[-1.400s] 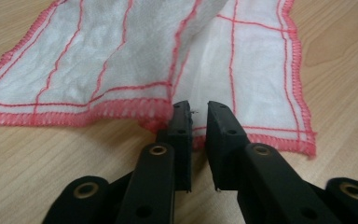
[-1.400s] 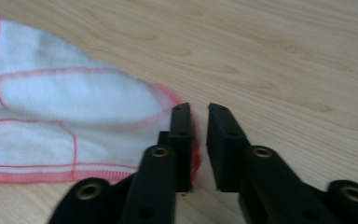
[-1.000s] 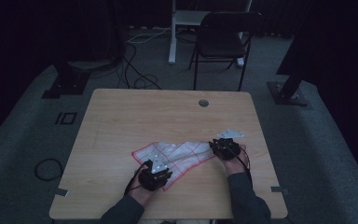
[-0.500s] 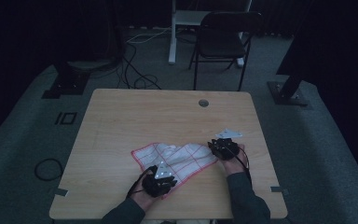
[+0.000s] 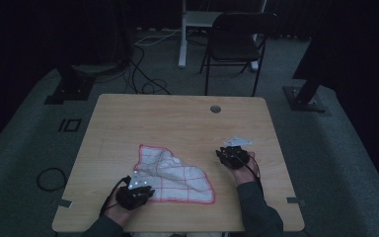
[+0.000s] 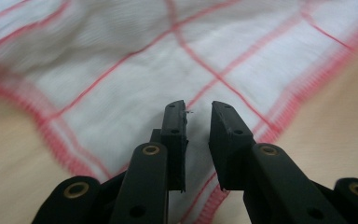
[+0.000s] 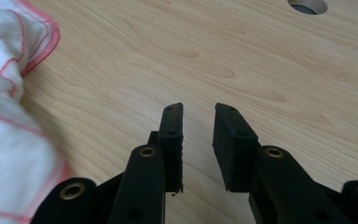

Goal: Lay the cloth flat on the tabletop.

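At the near edge of the desk (image 5: 177, 118), the left claw (image 5: 134, 190) sits at the lower left corner of the cloth (image 5: 175, 174), held by a hand that enters from the bottom of the high view. In the left gripper view the left claw (image 6: 196, 108) hangs low over the cloth (image 6: 135, 70), jaws parted by a narrow gap with nothing clamped between them; the fabric lies beneath the tips and its red stitched hem runs off to either side.

The cloth, white with a red grid and red border, lies on the front half of the desk between the two hands. Its near part is flat; its far left part is rumpled into a raised fold.

To the right and slightly farther back, the right claw (image 5: 232, 154) rests apart from the cloth. In the right gripper view the right claw (image 7: 198, 108) stands over bare wood, jaws likewise slightly parted and empty, with the cloth (image 7: 9, 93) bunched at the left.

Farther off, a round cable hole (image 5: 215, 108) sits near the far edge, and a dark chair (image 5: 239, 42) stands behind.
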Demonstrator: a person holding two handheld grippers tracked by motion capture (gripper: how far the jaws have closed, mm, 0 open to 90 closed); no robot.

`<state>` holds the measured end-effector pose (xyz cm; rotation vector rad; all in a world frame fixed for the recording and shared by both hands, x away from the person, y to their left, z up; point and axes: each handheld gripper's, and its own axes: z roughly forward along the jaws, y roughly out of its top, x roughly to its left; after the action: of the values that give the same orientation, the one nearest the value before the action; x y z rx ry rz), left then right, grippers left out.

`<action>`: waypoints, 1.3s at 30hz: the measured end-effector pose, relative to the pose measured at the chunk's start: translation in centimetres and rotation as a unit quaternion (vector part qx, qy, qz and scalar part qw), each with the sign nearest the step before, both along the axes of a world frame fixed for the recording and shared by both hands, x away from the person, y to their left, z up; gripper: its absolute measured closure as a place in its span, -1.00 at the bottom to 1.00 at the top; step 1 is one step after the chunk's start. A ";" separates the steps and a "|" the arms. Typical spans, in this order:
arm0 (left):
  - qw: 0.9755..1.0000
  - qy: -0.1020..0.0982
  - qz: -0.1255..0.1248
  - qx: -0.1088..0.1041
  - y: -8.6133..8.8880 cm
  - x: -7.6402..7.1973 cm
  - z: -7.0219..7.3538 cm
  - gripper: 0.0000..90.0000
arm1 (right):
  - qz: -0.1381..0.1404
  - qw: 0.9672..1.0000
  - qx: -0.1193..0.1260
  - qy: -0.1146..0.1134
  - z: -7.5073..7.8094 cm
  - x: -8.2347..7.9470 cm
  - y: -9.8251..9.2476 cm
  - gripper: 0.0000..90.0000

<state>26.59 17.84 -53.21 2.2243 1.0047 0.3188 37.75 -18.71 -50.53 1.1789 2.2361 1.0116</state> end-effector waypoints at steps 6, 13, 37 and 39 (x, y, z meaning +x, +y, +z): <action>0.998 -0.008 0.058 0.026 2.7 2.3 0.2 0.65 | 0.004 1.000 0.002 0.000 0.0 0.0 0.3 0.63; 0.990 -0.012 0.123 0.073 4.2 4.4 0.8 0.60 | 0.006 1.000 0.003 0.000 0.0 -0.1 0.5 0.62; 0.999 -0.025 0.019 0.016 -5.3 6.7 3.9 0.61 | 0.037 0.999 0.006 0.003 -0.4 -0.2 3.6 0.62; 0.999 -0.018 0.030 0.021 -4.3 6.4 3.5 0.64 | 0.039 0.999 0.005 0.003 -0.5 -0.2 3.7 0.62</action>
<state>33.02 13.56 -49.76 2.2203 1.0560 0.4093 37.58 -14.99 -51.04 1.1075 2.3009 1.0513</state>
